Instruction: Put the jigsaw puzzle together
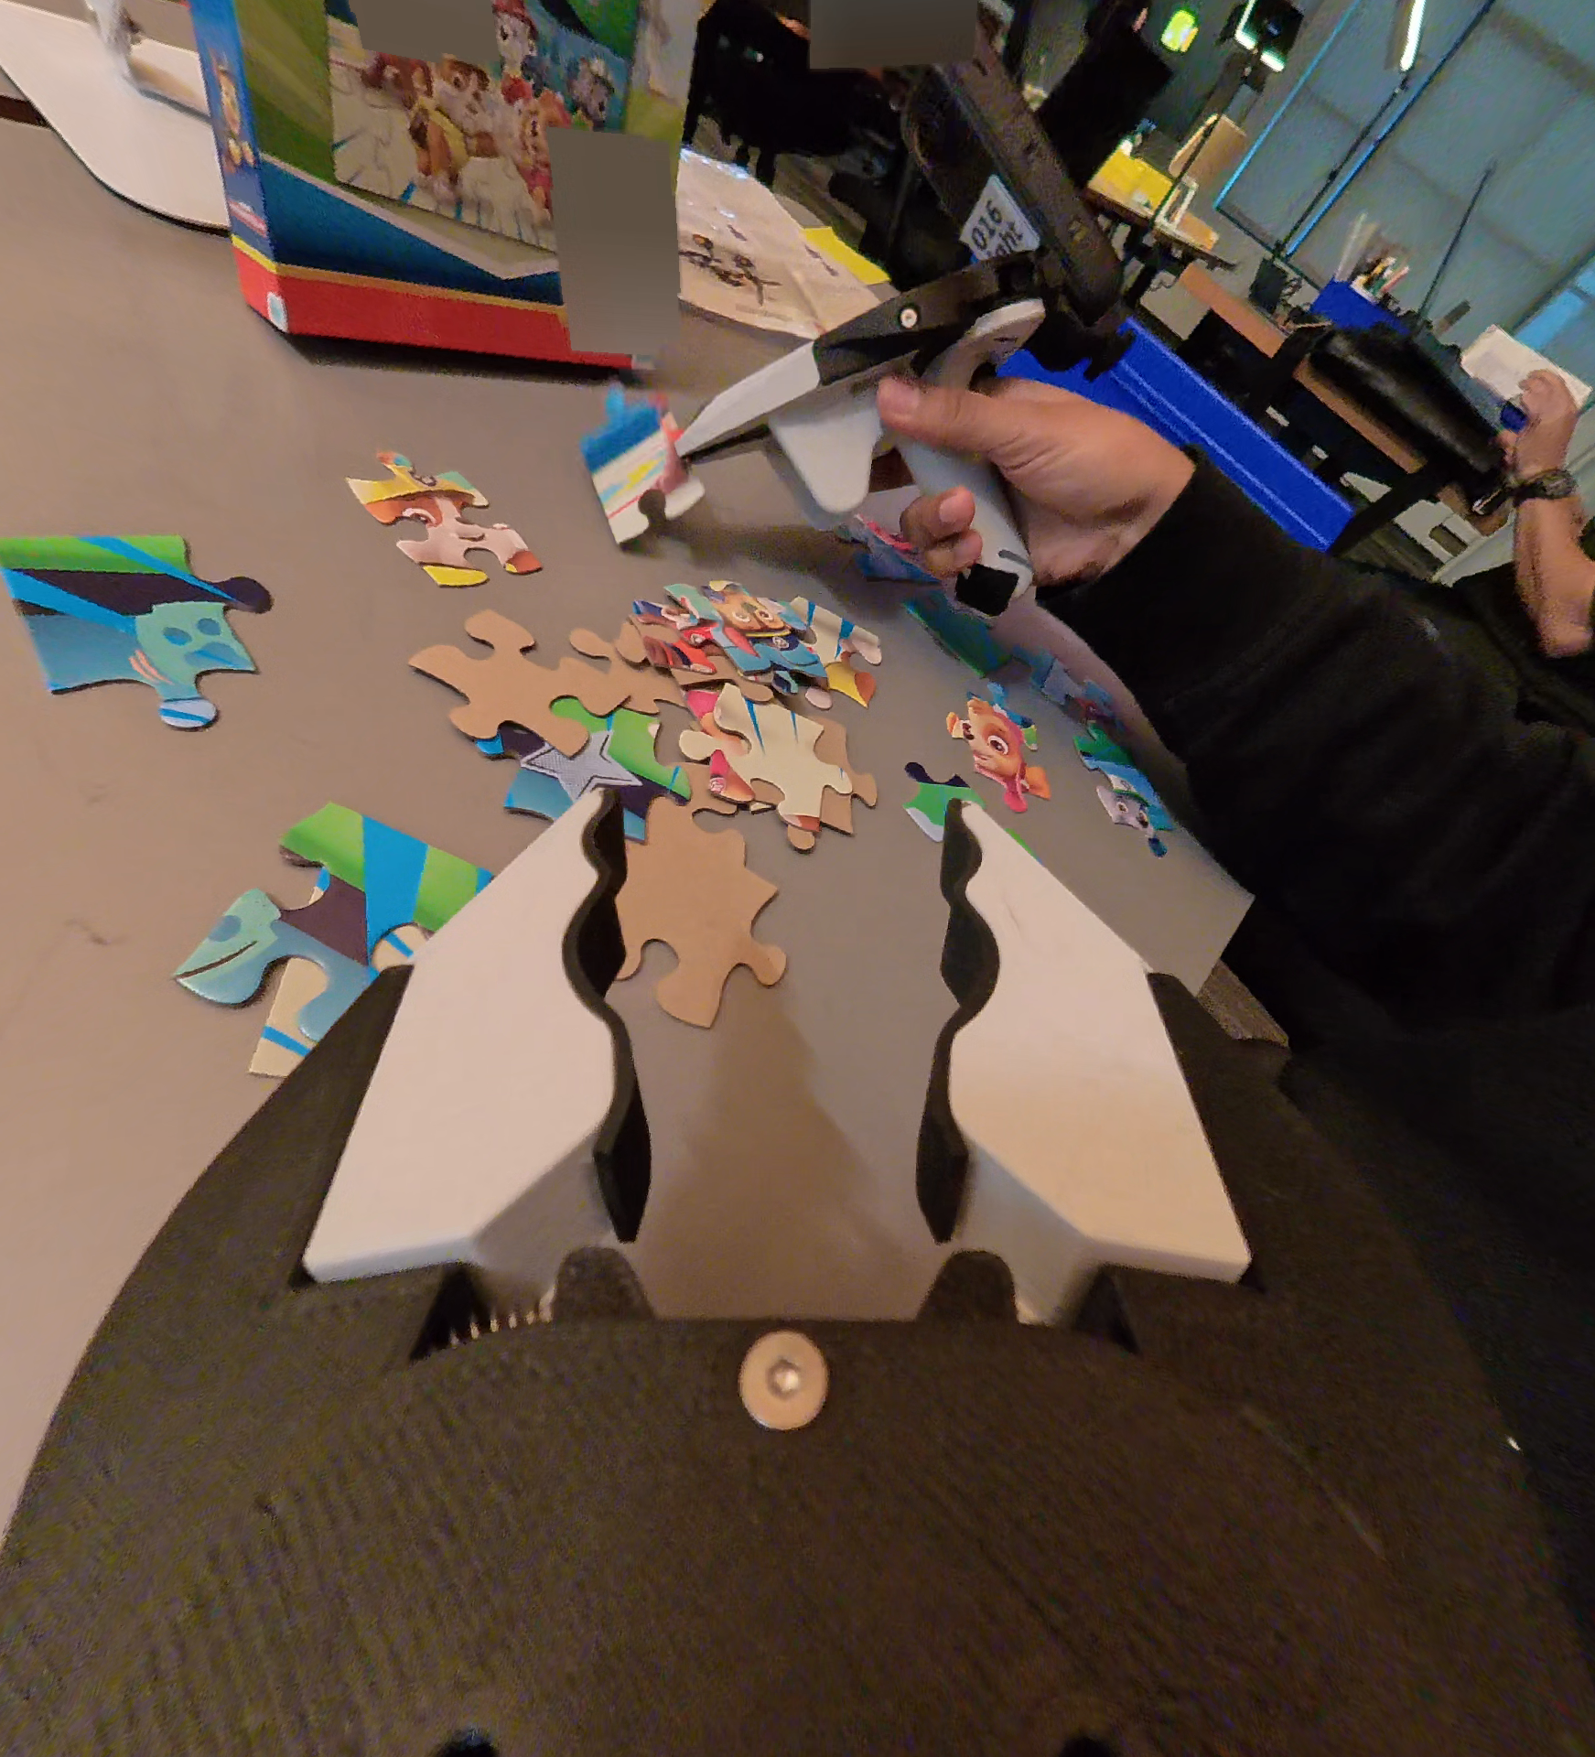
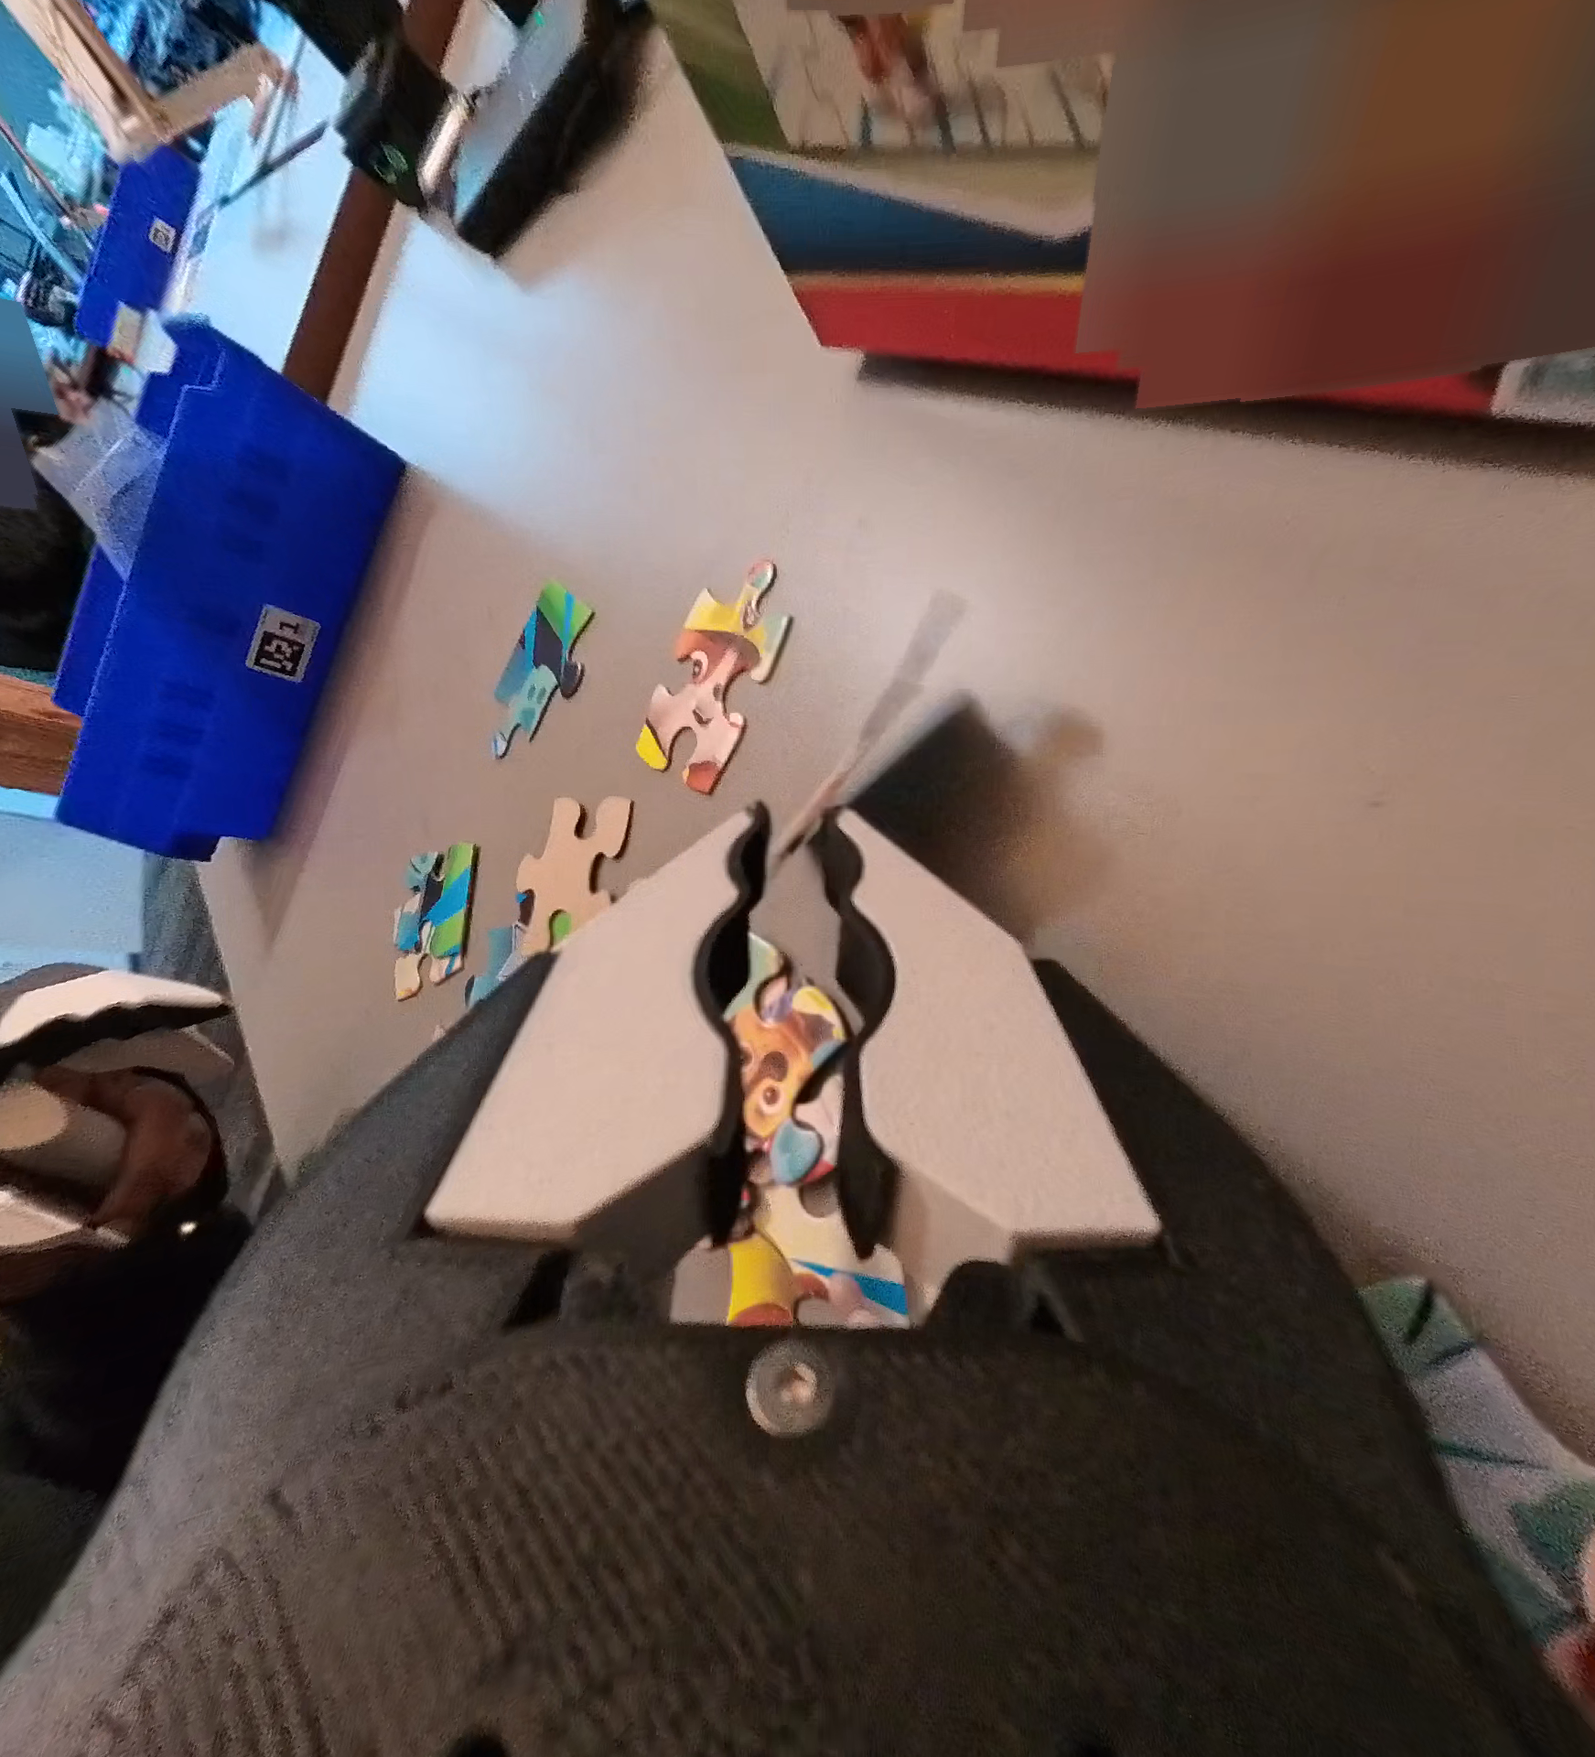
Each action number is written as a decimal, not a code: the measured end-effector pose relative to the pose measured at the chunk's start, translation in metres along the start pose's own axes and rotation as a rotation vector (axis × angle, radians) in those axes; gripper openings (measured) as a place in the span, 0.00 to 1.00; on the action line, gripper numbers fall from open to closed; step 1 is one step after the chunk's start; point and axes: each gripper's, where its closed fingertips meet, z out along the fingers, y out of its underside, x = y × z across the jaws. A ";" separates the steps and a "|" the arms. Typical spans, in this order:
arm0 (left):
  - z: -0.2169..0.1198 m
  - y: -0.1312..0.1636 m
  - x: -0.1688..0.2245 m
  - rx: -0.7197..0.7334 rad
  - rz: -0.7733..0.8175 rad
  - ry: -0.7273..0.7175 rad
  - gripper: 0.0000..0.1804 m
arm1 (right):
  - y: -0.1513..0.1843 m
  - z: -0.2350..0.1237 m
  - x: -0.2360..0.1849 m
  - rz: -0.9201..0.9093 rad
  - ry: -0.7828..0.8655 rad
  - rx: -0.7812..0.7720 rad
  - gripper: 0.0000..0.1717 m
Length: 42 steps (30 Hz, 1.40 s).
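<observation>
Two tongs are in your hands over a grey desk [image 1: 109,399] strewn with flat cardboard jigsaw pieces. Your left tongs [image 1: 779,818] stand spread wide and hold nothing; a brown face-down piece [image 1: 698,913] lies flat on the desk between the fingers, hard by the left finger [image 1: 508,998], its long axis running roughly along the fingers. Just ahead lies the pile [image 1: 736,685], a mix of glossy printed faces and matt brown backs overlapping one another. Your right tongs [image 2: 798,827] are pinched on a thin piece [image 1: 641,466], held by its edge at the very tips and lifted clear of the desk; from the left wrist view it shows blue, white and pink stripes, with a knob hanging down. It hangs beyond the pile, near the box [image 1: 413,190], well apart from the left tongs. A corner piece [image 1: 128,618] in green and blue and a pup piece [image 1: 441,523] lie singly to the left. A blue bin [image 2: 223,608] sits at the desk edge.
</observation>
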 end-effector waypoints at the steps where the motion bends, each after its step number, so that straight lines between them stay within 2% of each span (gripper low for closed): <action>1: 0.000 0.001 -0.002 -0.005 -0.002 -0.003 0.36 | 0.000 0.000 0.004 0.011 0.003 -0.014 0.10; 3: 0.000 0.003 -0.004 -0.011 0.000 -0.013 0.36 | -0.006 -0.005 0.014 0.006 0.040 0.004 0.20; 6: 0.000 0.006 -0.010 -0.033 0.027 -0.046 0.36 | -0.018 -0.024 0.020 -0.051 0.100 0.078 0.22; 9: 0.004 0.016 -0.012 -0.098 0.069 -0.061 0.37 | -0.021 -0.041 0.006 -0.170 0.131 0.139 0.26; 15: 0.025 0.043 -0.015 -0.262 0.210 -0.122 0.43 | 0.015 -0.047 -0.039 -0.455 0.144 0.099 0.28; 23: 0.044 0.062 -0.035 -0.439 0.338 -0.263 0.43 | 0.041 -0.050 -0.088 -0.737 0.185 0.101 0.28; 28: 0.045 0.071 -0.032 -0.478 0.286 -0.248 0.32 | 0.048 -0.058 -0.110 -0.833 0.198 0.125 0.27; 33: 0.041 0.074 -0.027 -0.488 0.269 -0.225 0.32 | 0.057 -0.062 -0.123 -0.864 0.181 0.130 0.27; 36: 0.037 0.067 -0.016 -0.433 0.217 -0.167 0.32 | 0.067 -0.061 -0.133 -0.887 0.137 0.119 0.28; 40: 0.030 0.050 0.009 -0.319 0.032 0.034 0.32 | 0.108 -0.053 -0.162 -1.095 -0.057 0.053 0.31; 42: 0.026 0.044 0.012 -0.287 -0.024 0.083 0.32 | 0.133 -0.047 -0.167 -1.236 -0.102 -0.006 0.31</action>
